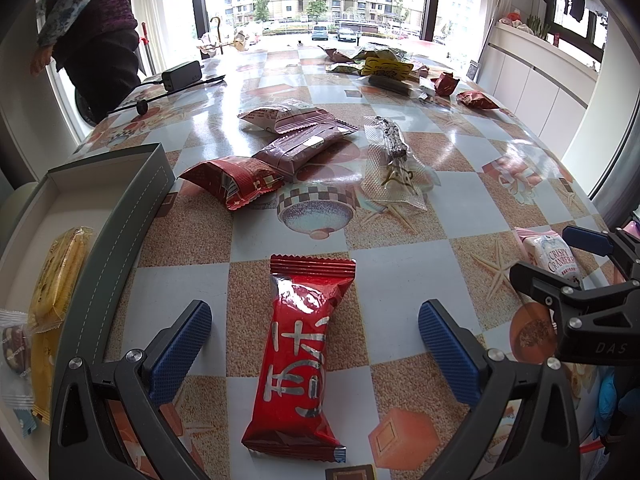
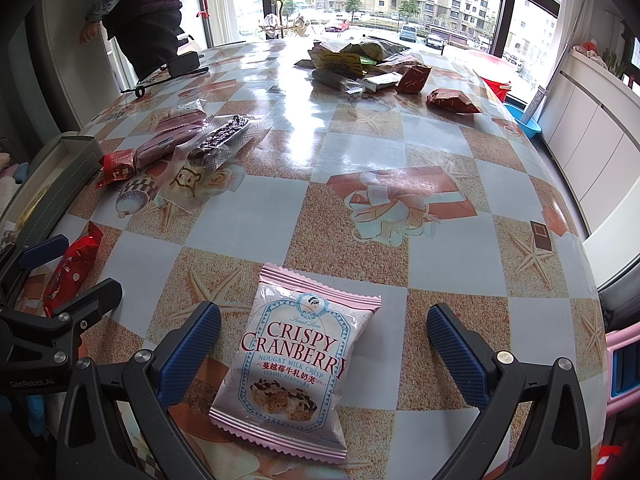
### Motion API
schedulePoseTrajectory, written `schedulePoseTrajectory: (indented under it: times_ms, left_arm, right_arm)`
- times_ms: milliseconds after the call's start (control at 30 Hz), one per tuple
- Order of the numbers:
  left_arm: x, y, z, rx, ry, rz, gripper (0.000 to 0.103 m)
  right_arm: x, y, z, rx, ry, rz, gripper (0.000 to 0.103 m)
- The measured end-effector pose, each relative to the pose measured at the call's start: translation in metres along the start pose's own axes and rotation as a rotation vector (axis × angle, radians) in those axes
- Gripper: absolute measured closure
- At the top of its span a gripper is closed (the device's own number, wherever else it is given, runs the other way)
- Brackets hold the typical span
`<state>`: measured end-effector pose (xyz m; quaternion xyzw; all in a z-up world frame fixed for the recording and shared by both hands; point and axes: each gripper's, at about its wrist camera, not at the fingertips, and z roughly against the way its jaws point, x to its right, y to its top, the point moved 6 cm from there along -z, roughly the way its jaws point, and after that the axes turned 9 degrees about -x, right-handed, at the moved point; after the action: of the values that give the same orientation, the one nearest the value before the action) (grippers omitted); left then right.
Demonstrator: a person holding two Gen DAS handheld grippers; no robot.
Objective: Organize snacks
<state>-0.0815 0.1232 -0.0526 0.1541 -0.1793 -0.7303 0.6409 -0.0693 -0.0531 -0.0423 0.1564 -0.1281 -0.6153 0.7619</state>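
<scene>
Glossy checkered tablecloth with starfish and gift-box prints (image 1: 400,248) covers the whole table, and the snacks lie loose on it. At the near left sits the grey rectangular box with stitched rim (image 1: 120,216), already holding a yellow wrapped snack (image 1: 60,276) — probably the place to fill. Mid-table lies a loose cluster: maroon foil packets (image 1: 296,148), a red-and-white foil pouch (image 1: 232,184) and a clear-wrapped dark bar (image 1: 394,148); a further heap rests at the far side.

Nearer, the left gripper (image 1: 316,352) stands wide open, its blue ribbed pads either side of the long red foil snack packet (image 1: 302,348), not touching it. The right gripper (image 2: 324,352) is equally wide around the pink-and-white cranberry nougat packet (image 2: 296,364), also apart.

To do this well, I judge each gripper should lower until the pads flank the packet's padded middle — not the crimped ends — then close gently, since foil slides and the contents may crush.
</scene>
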Motion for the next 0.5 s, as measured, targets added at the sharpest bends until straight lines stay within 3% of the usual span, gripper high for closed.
schedulePoseTrajectory:
  times_ms: [500]
  left_arm:
    - [-0.0007, 0.0011, -0.001, -0.016, 0.001, -0.004, 0.0]
  right_arm:
    - [0.0004, 0.0006, 0.0003, -0.004, 0.001, 0.002, 0.0]
